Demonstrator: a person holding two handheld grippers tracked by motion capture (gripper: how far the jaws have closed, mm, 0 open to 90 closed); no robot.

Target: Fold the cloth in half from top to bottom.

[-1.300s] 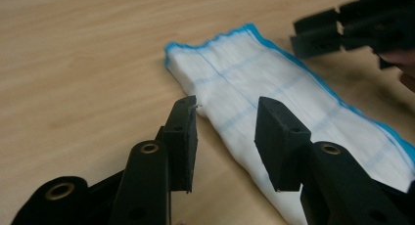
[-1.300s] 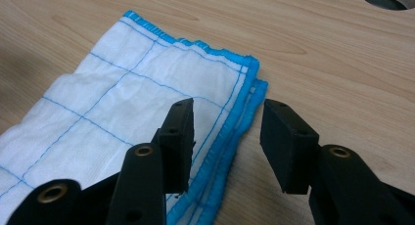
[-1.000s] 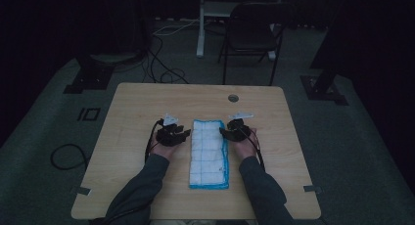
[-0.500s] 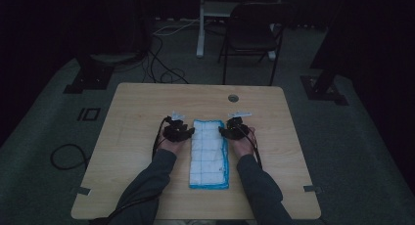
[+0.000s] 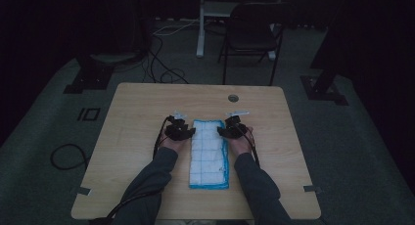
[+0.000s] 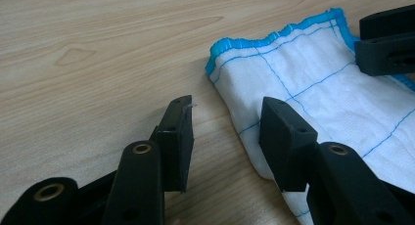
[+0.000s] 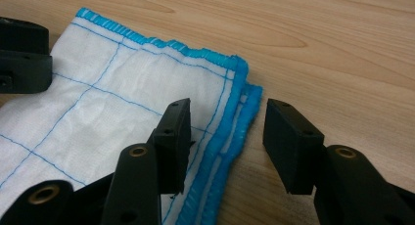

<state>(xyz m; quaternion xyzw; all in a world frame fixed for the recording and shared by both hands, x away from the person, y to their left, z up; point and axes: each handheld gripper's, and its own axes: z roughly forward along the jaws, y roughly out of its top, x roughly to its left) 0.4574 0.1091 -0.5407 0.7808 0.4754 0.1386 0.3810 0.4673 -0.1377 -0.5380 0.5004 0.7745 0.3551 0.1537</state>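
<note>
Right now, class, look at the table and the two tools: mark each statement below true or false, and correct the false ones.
1. The cloth is white with a blue edge. True.
2. The left tool is clamped shut on the cloth. False: its jaws stand open, straddling the cloth's folded edge.
3. The right tool has the blue hem between its open jaws. True.
4. The cloth lies crumpled in a ball. False: it lies flat, folded into a long strip on the table.
</note>
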